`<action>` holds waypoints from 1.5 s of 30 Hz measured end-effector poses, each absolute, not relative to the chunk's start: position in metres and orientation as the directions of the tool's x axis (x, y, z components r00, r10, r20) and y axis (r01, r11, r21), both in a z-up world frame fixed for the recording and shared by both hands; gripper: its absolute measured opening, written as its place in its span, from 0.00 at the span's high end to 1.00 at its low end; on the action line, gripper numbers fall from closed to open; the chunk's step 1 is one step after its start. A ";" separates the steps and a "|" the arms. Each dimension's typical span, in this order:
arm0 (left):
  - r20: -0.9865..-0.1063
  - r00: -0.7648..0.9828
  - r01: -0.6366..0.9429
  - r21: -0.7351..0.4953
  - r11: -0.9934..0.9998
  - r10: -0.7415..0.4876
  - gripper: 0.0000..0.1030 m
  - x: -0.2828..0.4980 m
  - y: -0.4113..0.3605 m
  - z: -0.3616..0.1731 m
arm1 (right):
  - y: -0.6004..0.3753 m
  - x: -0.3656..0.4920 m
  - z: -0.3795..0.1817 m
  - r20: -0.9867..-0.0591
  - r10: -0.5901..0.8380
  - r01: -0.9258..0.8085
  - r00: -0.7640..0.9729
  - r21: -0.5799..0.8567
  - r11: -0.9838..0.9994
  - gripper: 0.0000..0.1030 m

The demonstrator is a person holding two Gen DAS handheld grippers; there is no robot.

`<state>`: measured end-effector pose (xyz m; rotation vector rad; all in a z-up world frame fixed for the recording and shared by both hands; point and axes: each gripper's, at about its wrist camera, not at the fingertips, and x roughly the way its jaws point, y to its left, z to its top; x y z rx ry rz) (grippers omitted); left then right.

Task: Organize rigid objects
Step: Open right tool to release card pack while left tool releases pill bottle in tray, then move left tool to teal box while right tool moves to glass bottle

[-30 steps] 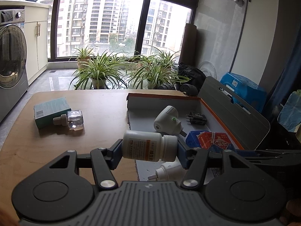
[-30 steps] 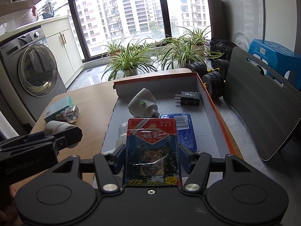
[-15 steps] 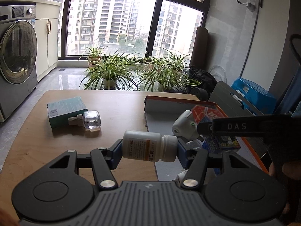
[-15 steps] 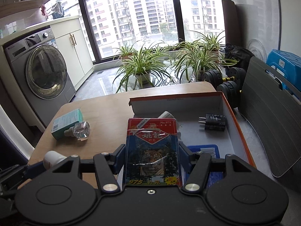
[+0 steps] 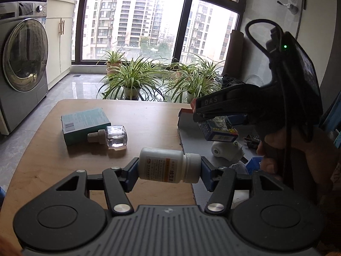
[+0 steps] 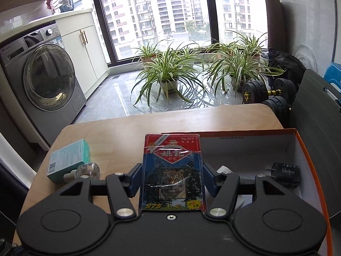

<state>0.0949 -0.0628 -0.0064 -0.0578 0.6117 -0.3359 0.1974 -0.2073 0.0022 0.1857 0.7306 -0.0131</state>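
Observation:
My left gripper [image 5: 169, 168] is shut on a white pill bottle [image 5: 169, 167], held sideways above the wooden table [image 5: 145, 117] by the box's left edge. My right gripper [image 6: 171, 175] is shut on a playing card pack [image 6: 172, 170] with a tiger picture; in the left wrist view the pack [image 5: 217, 129] hangs above the orange-rimmed cardboard box [image 6: 245, 147]. In the box lie a black charger plug [image 6: 284, 175] and a white plug-in device [image 5: 226, 151]. On the table's left lie a teal box [image 5: 85, 122] and a clear glass bottle [image 5: 110, 137].
A washing machine [image 6: 42, 79] stands left of the table. Potted plants [image 6: 170, 72] line the window. Dumbbells [image 6: 270, 93], a dark grey board [image 6: 315, 111] and a blue stool [image 6: 333, 72] stand right of the table.
Both grippers have risen and pulled back from the box with their loads. The right gripper now hangs higher over the box, crossing the left wrist view.

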 end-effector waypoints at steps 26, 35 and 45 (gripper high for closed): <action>-0.552 0.664 0.513 -0.154 0.844 -0.504 0.41 0.101 -0.197 0.003 | -0.311 -0.017 0.037 -0.572 -0.173 0.261 0.802 0.076 0.962 0.20; -0.535 0.710 0.475 -0.115 0.872 -0.458 0.16 0.097 -0.193 0.014 | -0.295 -0.023 0.037 -0.564 -0.108 0.193 0.819 0.093 0.977 0.19; -0.575 0.761 0.284 -0.122 0.951 -0.301 0.14 0.095 -0.104 0.010 | -0.229 0.010 0.031 -0.587 0.033 0.050 0.809 0.125 0.991 0.18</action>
